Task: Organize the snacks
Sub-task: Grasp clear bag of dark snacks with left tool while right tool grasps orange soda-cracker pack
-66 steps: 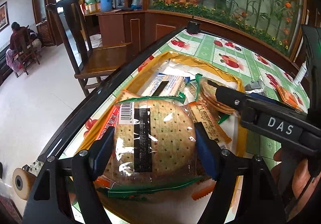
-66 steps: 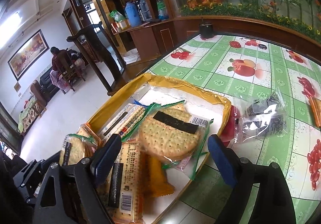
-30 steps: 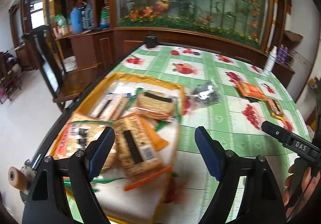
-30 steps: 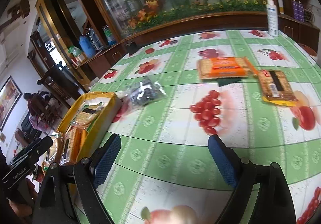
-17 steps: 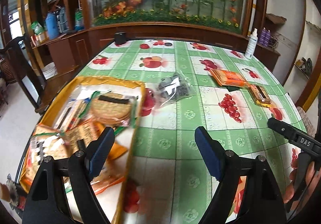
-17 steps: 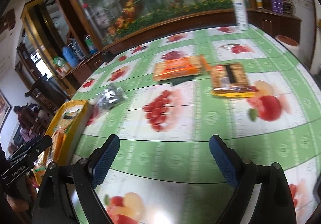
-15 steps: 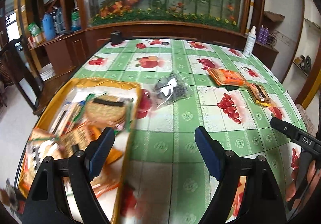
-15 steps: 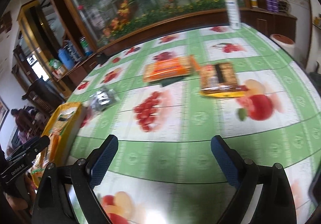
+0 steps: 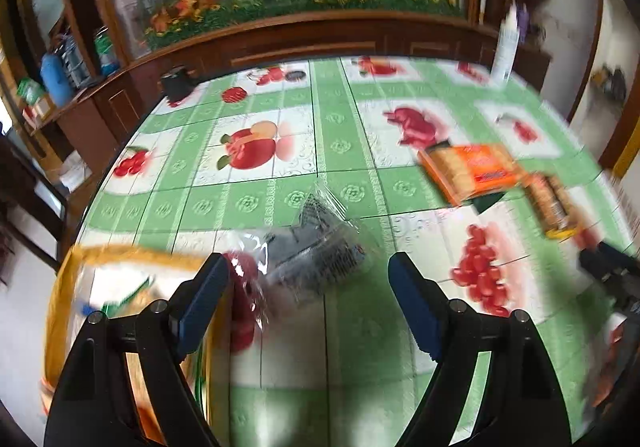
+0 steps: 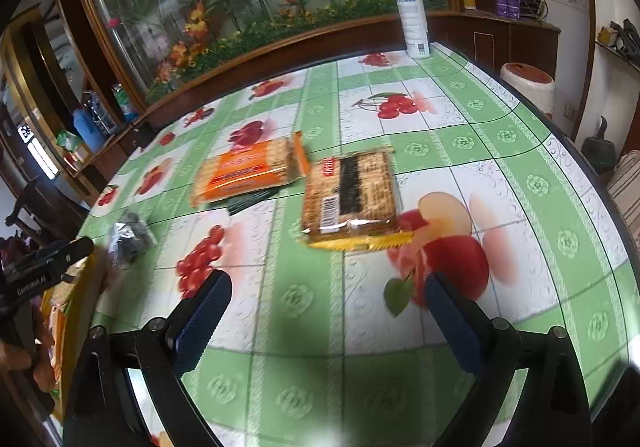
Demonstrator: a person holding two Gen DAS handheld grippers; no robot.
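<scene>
Snacks spread across the fruit-print table

A clear bag of dark pieces [image 9: 320,247] lies just beside the yellow tray [image 9: 60,287]; an orange cracker pack [image 10: 248,171] and a yellow-edged cracker pack [image 10: 352,195] lie flat, side by side.

surface [image 10: 500,175]: glossy printed oilcloth
cracker pack [image 10: 352,195]: shiny clear film
tongs [image 10: 324,313]: matt black plastic, blue ribbed pads [image 10: 448,321]

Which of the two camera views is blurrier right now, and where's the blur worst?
Left wrist view: heavy motion smear, worst on the yellow tray and clear bag of dark snacks. Right wrist view: sharper, the brown cracker packet only slightly soft.
</scene>
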